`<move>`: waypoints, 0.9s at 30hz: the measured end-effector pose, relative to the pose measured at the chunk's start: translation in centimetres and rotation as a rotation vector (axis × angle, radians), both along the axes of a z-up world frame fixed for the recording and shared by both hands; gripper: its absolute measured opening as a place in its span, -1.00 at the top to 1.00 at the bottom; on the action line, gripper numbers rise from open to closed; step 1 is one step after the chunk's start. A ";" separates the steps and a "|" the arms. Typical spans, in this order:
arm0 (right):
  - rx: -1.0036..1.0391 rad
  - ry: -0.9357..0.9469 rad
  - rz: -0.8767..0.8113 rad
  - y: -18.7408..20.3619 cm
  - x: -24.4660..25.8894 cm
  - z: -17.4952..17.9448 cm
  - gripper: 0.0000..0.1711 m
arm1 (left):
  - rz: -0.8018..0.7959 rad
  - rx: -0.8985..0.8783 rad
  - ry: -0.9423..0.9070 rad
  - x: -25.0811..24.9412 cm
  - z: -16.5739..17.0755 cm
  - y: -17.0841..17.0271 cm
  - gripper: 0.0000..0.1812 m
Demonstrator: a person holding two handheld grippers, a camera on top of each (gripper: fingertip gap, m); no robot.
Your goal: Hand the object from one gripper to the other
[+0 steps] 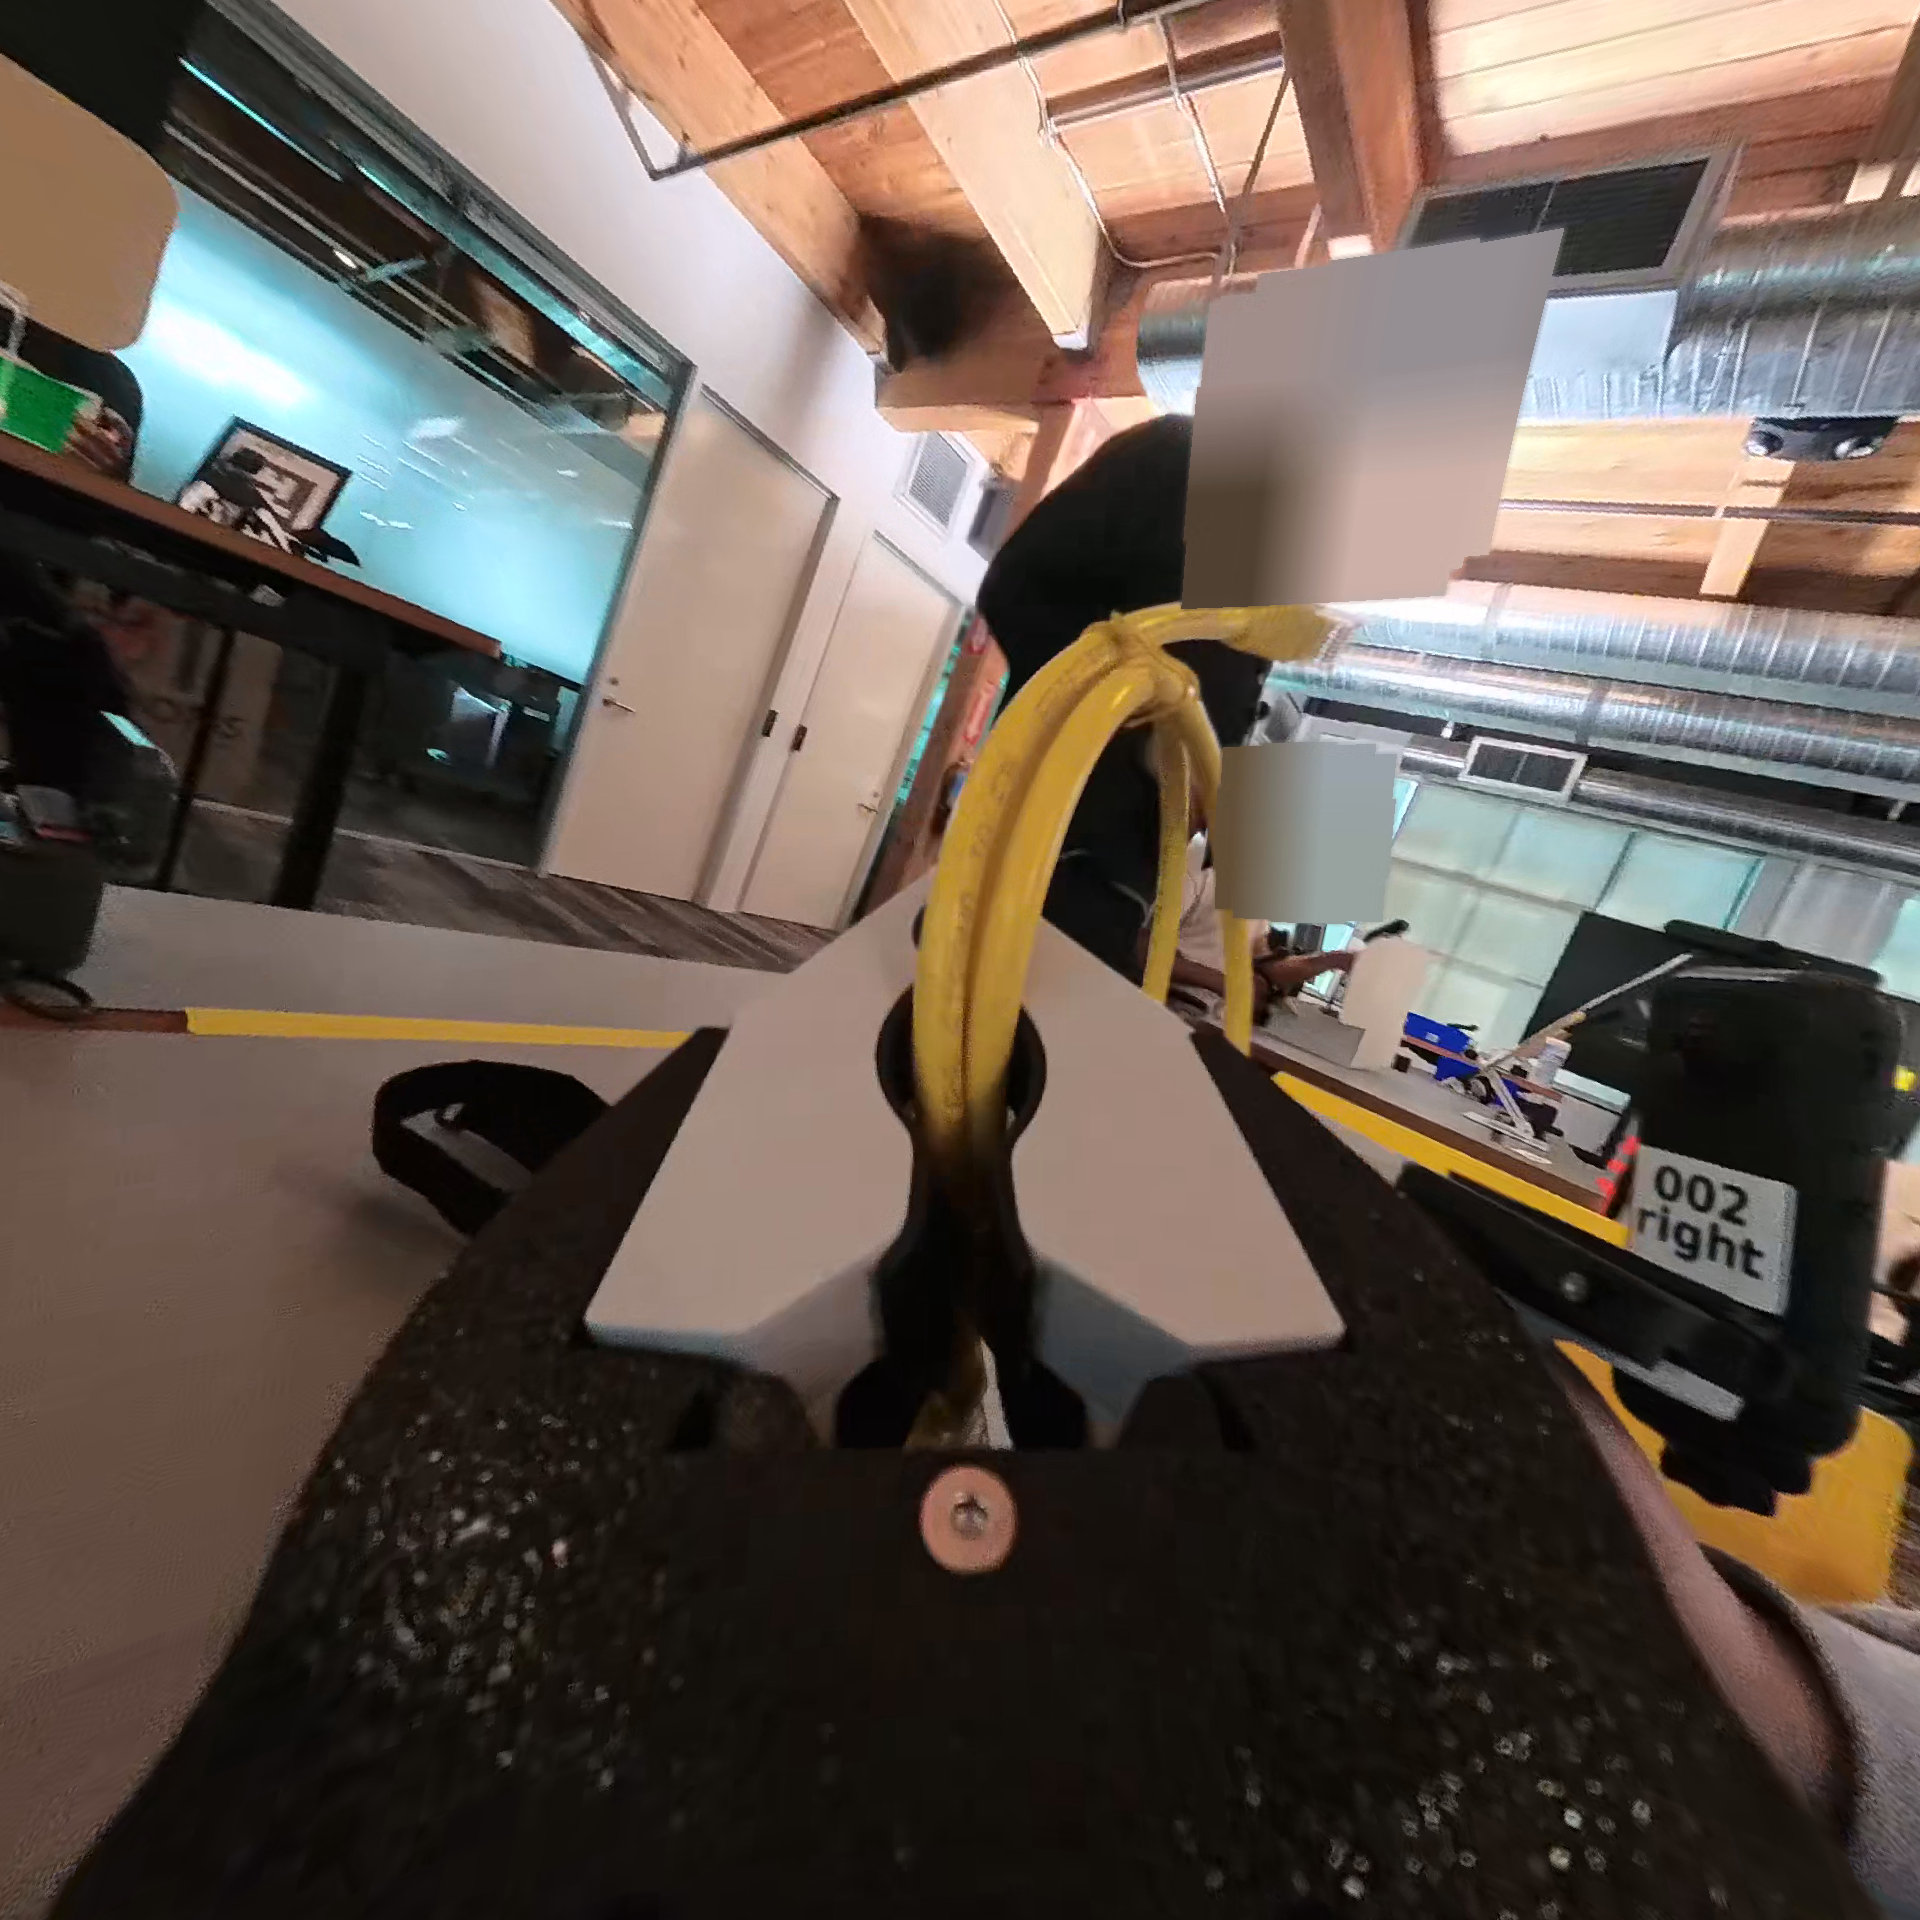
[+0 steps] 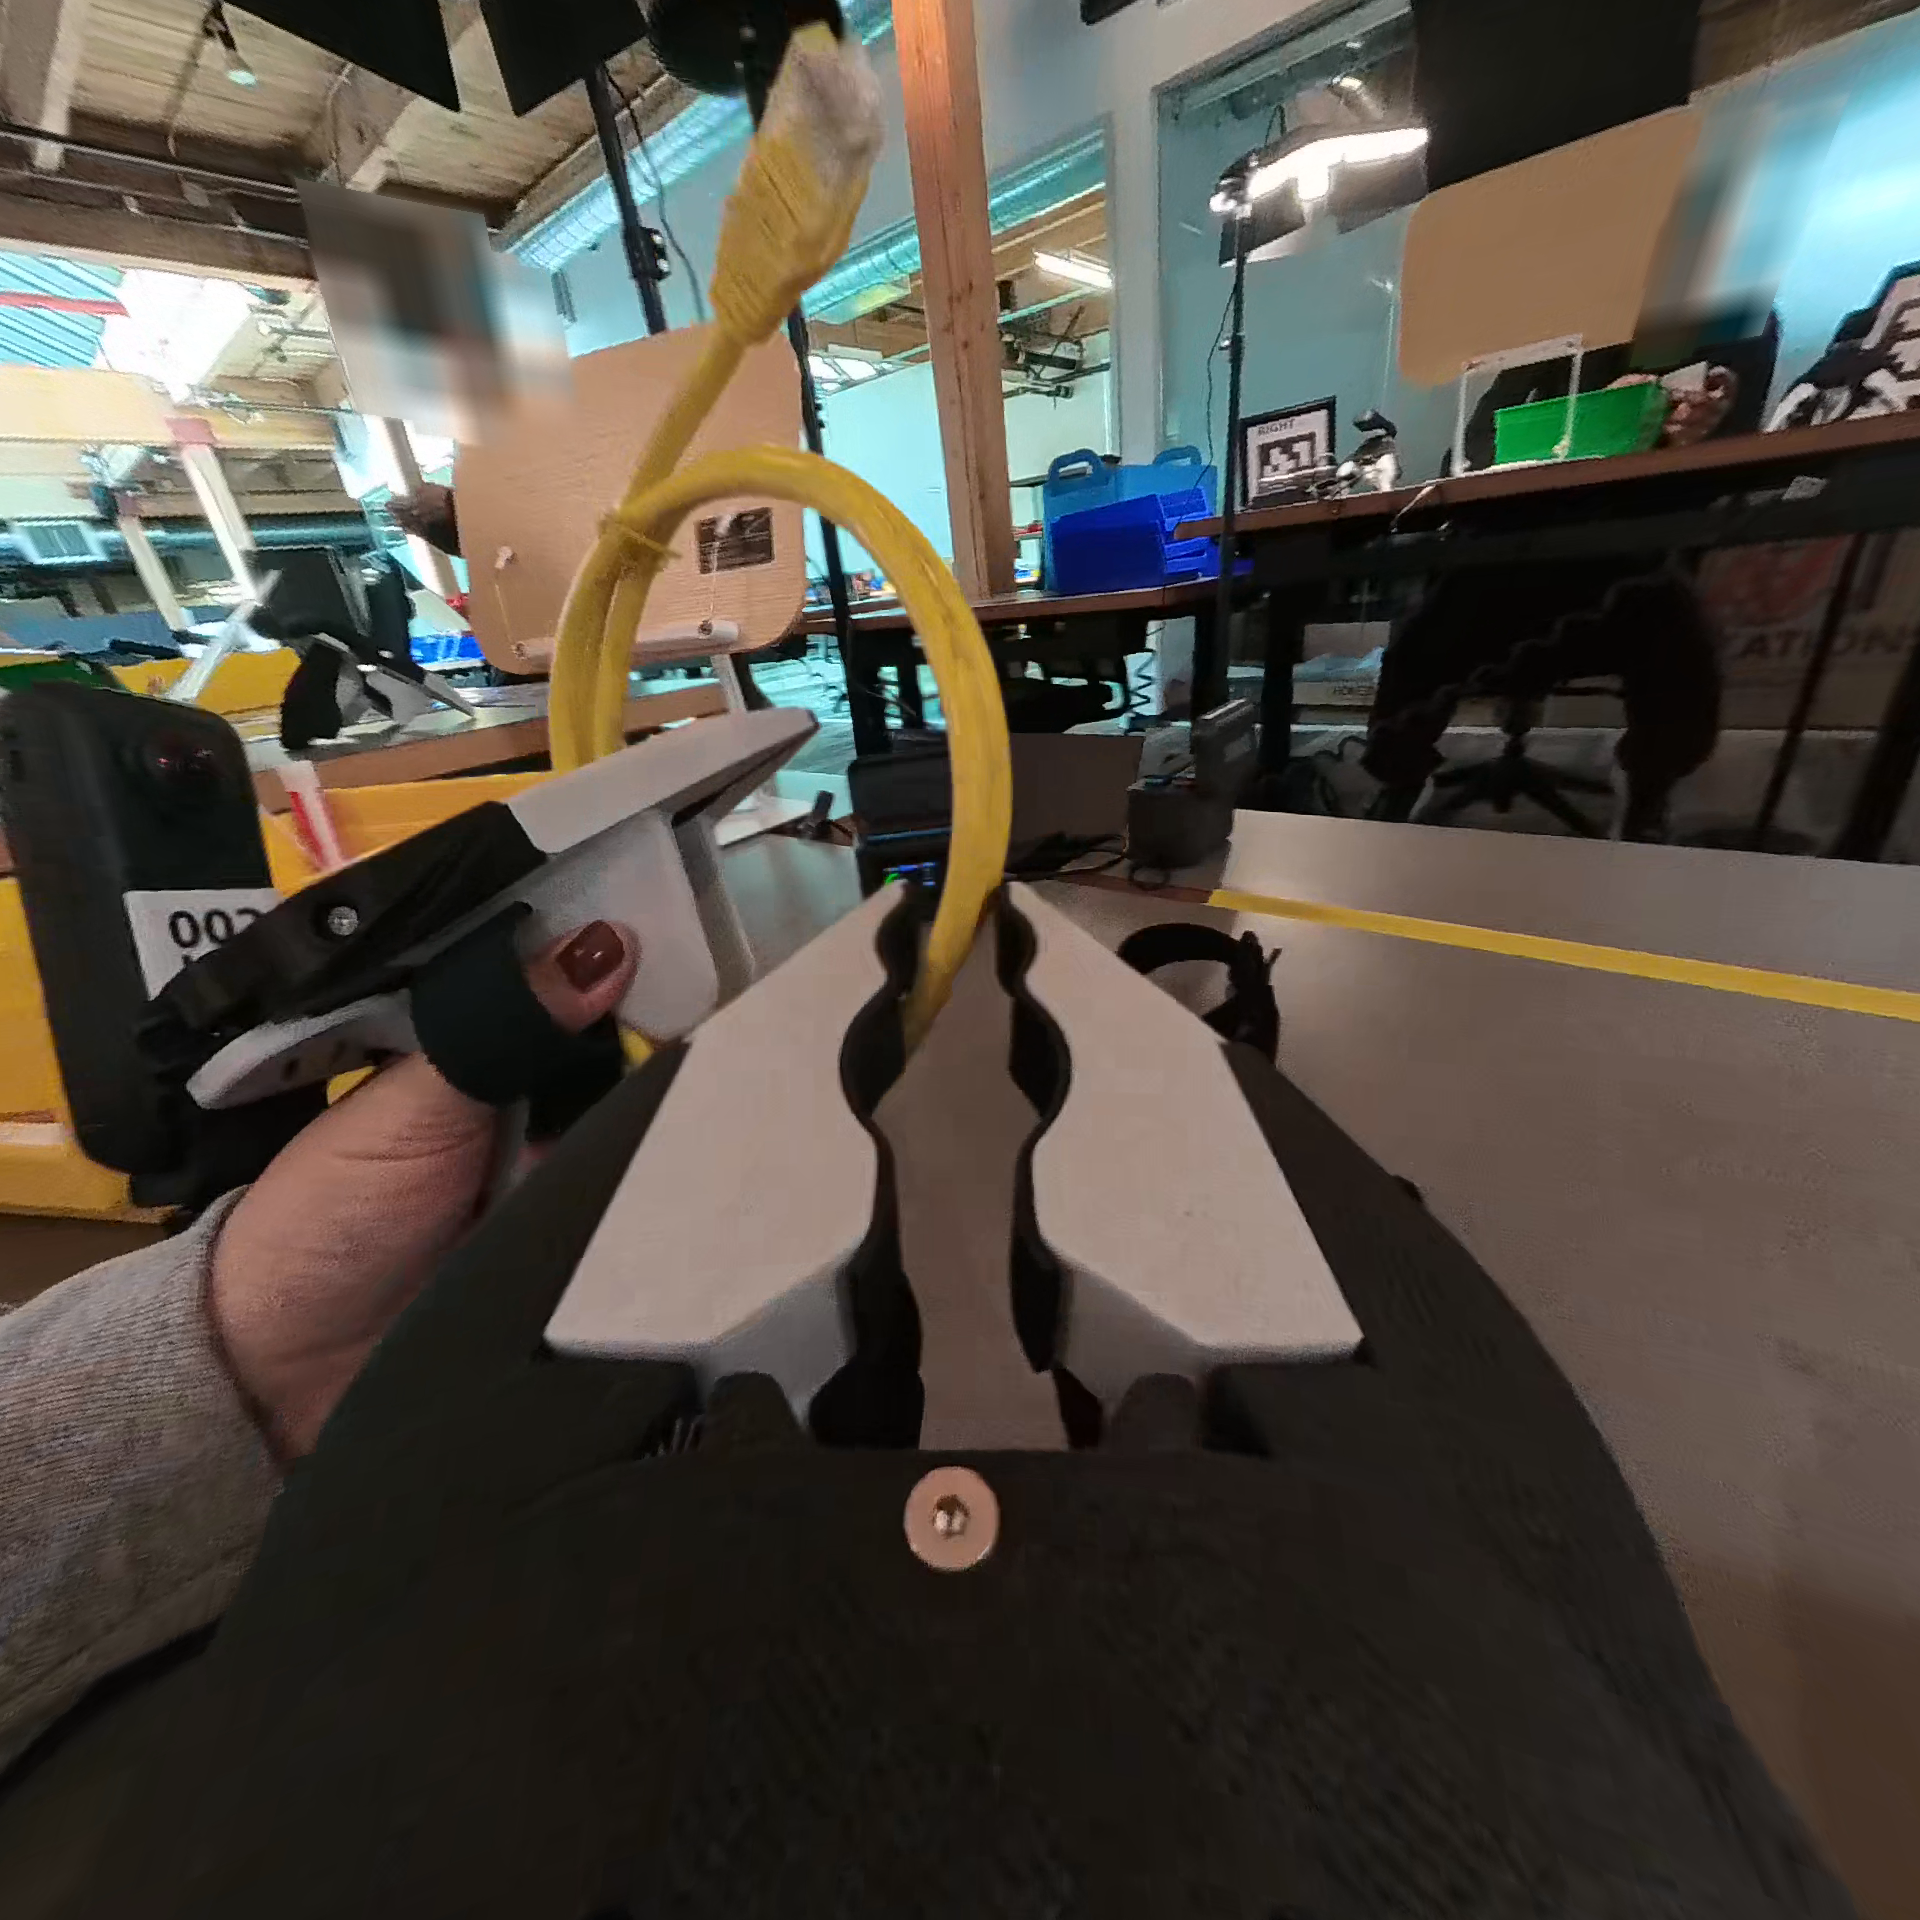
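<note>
A yellow network cable (image 1: 997,790), tied into a loop, stands up out of my left gripper (image 1: 971,966), which is shut on the loop's lower strands. One plug end (image 1: 1288,629) points right at the top. In the right wrist view the same cable (image 2: 966,665) arcs down between the tips of my right gripper (image 2: 951,904). Its jaws stand a little apart, with the table showing through the gap behind the cable. The left gripper (image 2: 769,738), held by a hand (image 2: 343,1226), clamps the loop's other side. The plug (image 2: 810,135) sticks up. Both grippers are above a grey table (image 2: 1558,1195).
A black strap loop (image 2: 1216,977) lies on the table just beyond the grippers, also seen in the left wrist view (image 1: 468,1132). A yellow tape line (image 2: 1558,951) crosses the table. A yellow bin (image 2: 416,810) stands at the left. A person in black (image 1: 1091,582) is behind. My hands' fingertips stand some 6 cm from each other.
</note>
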State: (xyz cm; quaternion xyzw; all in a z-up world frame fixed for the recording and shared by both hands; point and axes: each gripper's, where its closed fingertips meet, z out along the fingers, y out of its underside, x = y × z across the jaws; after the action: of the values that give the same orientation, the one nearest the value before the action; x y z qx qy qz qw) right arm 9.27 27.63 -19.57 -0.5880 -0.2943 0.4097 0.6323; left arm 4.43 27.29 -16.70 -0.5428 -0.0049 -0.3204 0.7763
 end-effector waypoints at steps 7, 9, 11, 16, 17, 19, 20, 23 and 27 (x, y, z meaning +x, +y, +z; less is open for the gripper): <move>0.133 -0.148 -0.156 2.3 1.8 -0.1 0.96 | 0.218 -0.341 0.290 -1.9 -4.8 2.8 0.34; 0.236 -0.221 -0.222 2.7 2.4 0.2 0.96 | 0.331 -0.365 0.423 -2.8 -5.1 3.1 0.13; 0.347 -0.288 -0.279 2.7 2.8 0.8 0.96 | 0.401 -0.339 0.583 -2.7 -4.7 2.9 0.14; 0.696 -0.444 -0.379 1.2 2.7 2.3 0.96 | 0.509 -0.241 0.854 -1.6 -3.9 2.3 0.39; 0.753 -0.465 -0.383 0.8 2.5 2.5 0.96 | 0.496 -0.218 0.875 -1.0 -3.9 2.2 0.46; 0.835 -0.496 -0.386 0.1 2.2 2.6 0.96 | 0.434 -0.191 0.908 0.2 -4.1 2.0 0.75; 0.856 -0.499 -0.385 -0.1 2.1 2.6 0.96 | 0.403 -0.184 0.914 0.6 -4.3 2.0 0.97; 0.862 -0.470 -0.348 -0.5 1.8 2.5 0.96 | 0.387 -0.207 0.855 0.2 -4.3 2.2 1.00; 0.731 -0.336 -0.135 -1.8 0.8 2.2 0.60 | 0.363 -0.230 0.691 -1.3 -4.0 2.2 1.00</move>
State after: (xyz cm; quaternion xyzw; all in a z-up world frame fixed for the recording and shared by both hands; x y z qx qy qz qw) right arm 10.10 25.85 -17.38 -0.4013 -0.4806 0.1337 0.7682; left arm 3.13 29.53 -20.68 -0.6922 0.1248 0.0257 0.7104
